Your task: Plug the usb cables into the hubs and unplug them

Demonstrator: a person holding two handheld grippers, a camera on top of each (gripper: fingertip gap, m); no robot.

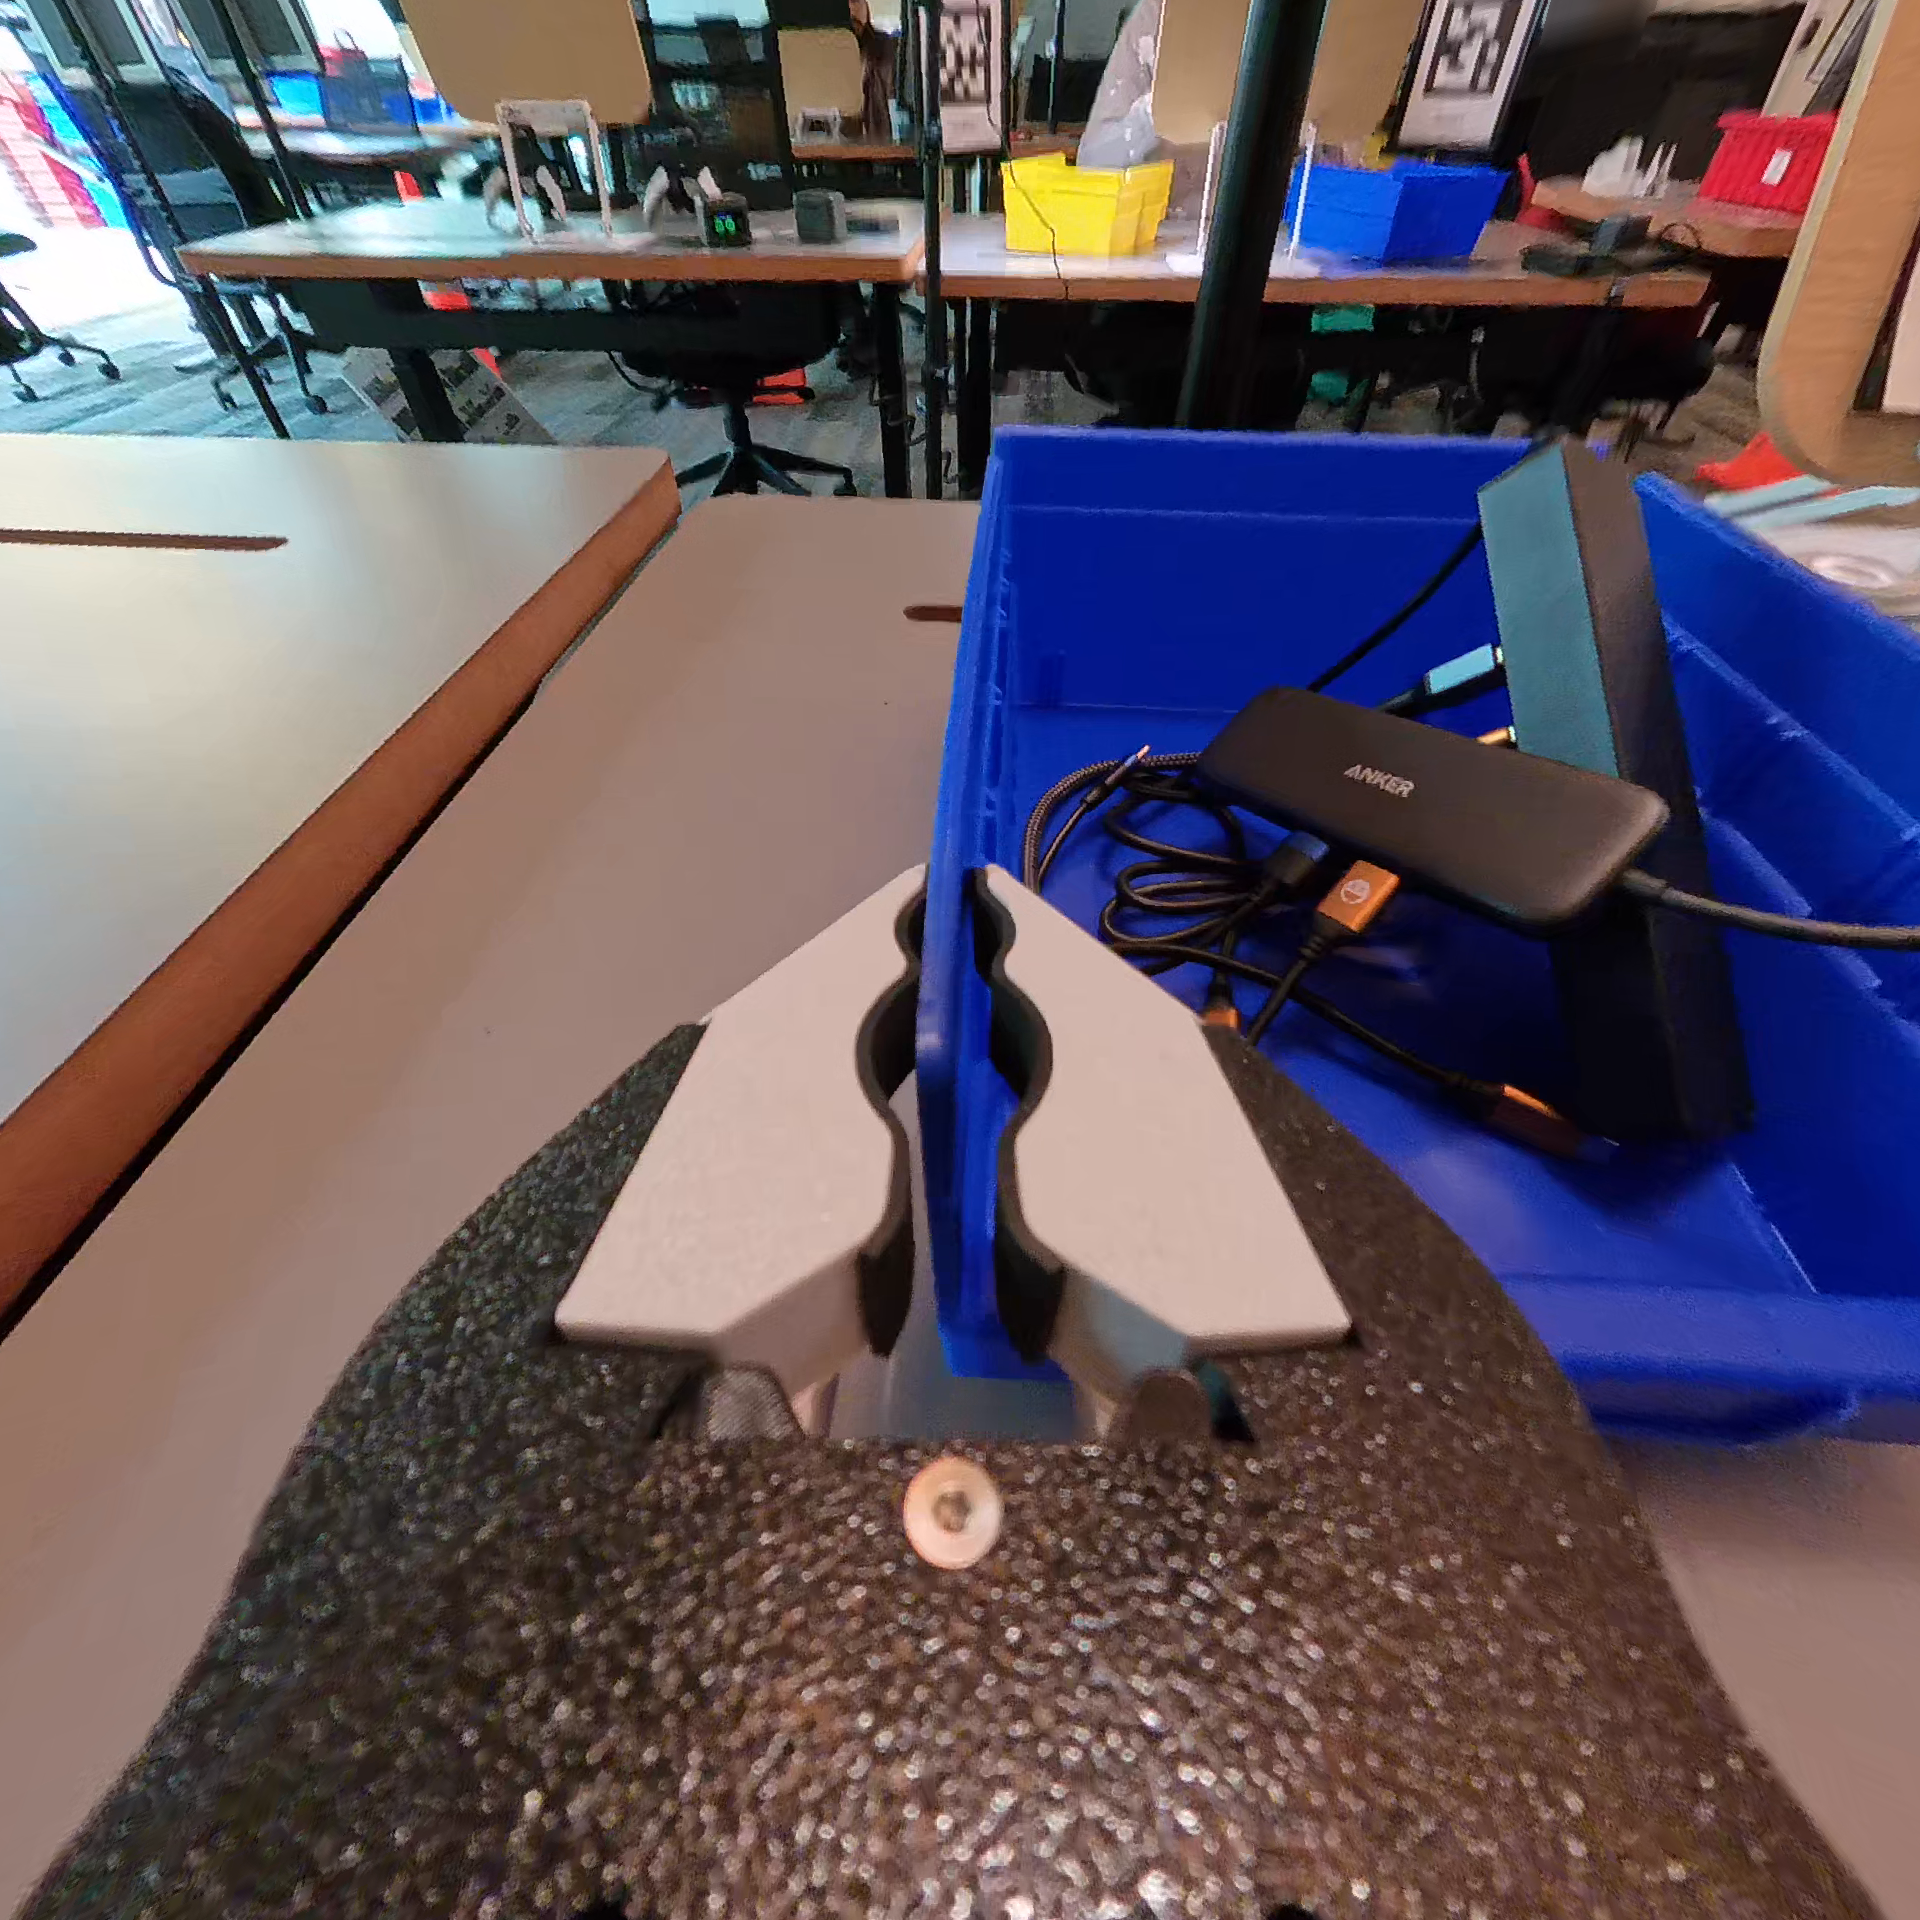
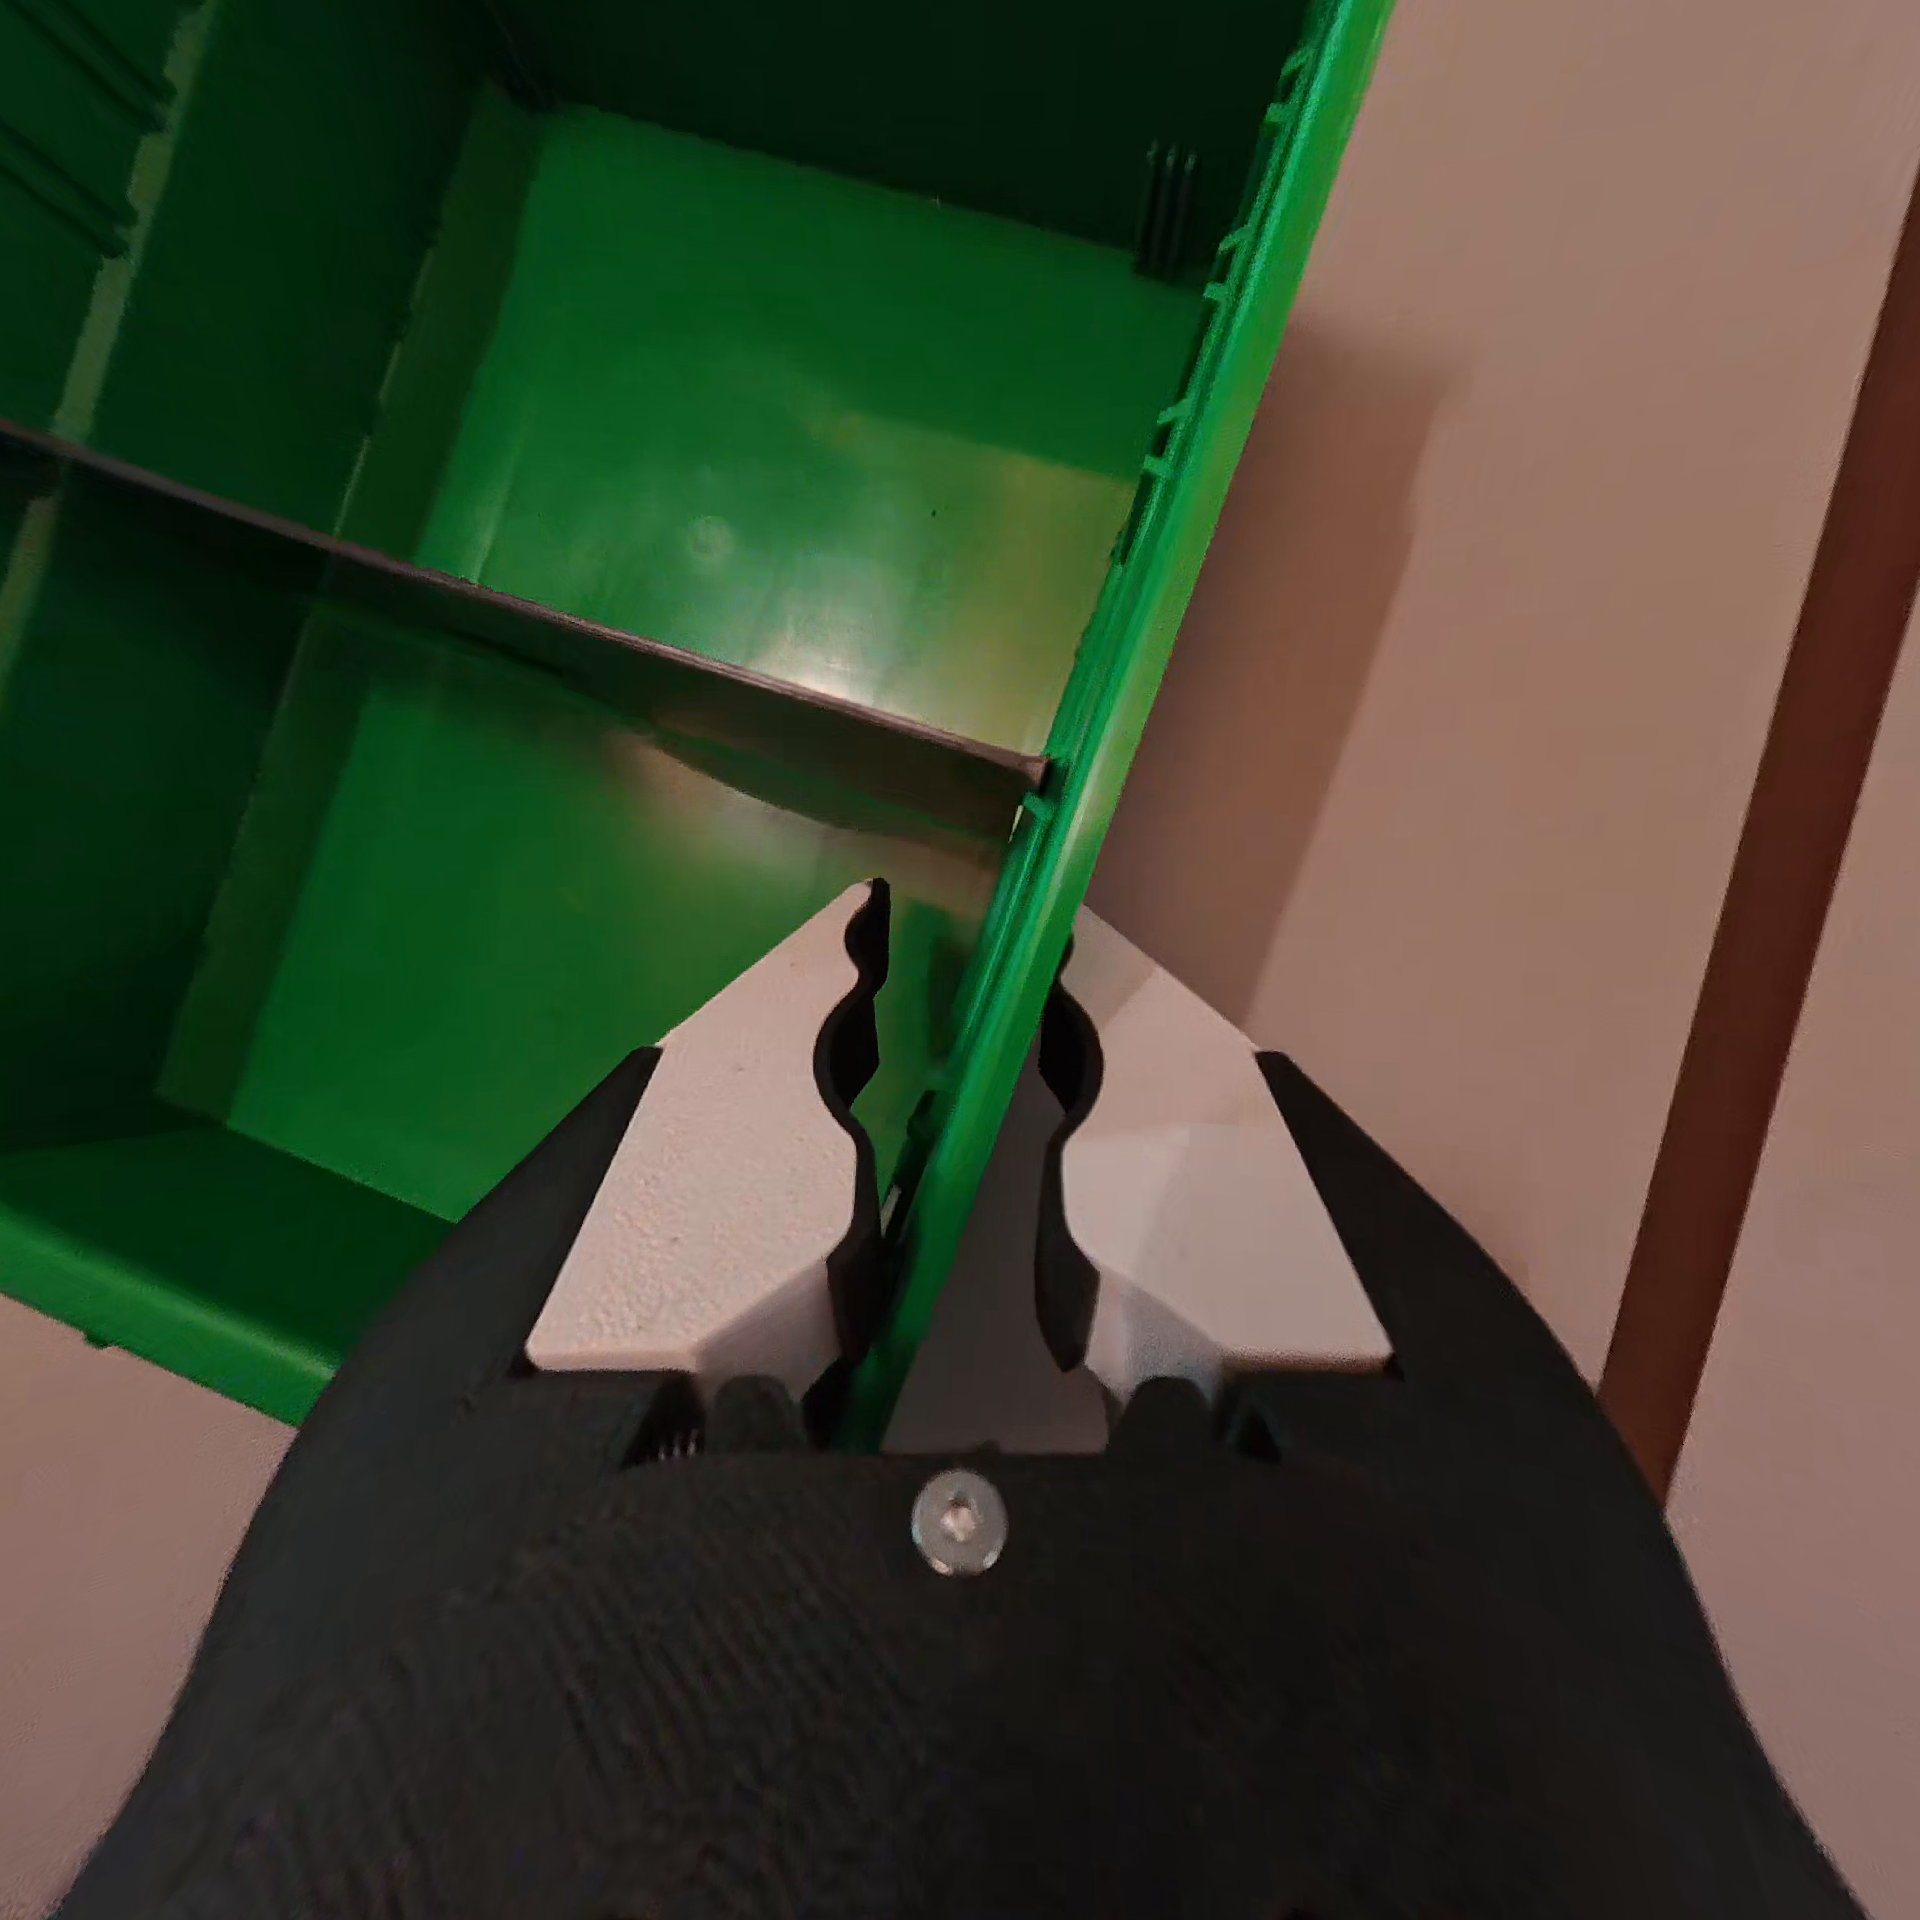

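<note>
The table [image 1: 623,831] gives me open room to the left of the blue bin [image 1: 1195,582]. My left gripper [image 1: 951,883] is clenched on that bin's near wall, my right gripper [image 2: 971,914] on the green bin [image 2: 1122,644] rim, with a table edge close by. I judge both should hold steady, level. The hub [image 1: 1434,800] and cables [image 1: 1174,883] lie inside the blue bin

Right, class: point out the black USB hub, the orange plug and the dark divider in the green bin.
black USB hub [image 1: 1455,805]: left wrist view, on its top face.
orange plug [image 1: 1354,896]: left wrist view, on its shell.
dark divider [image 2: 675,675]: right wrist view, mid-panel.
</note>
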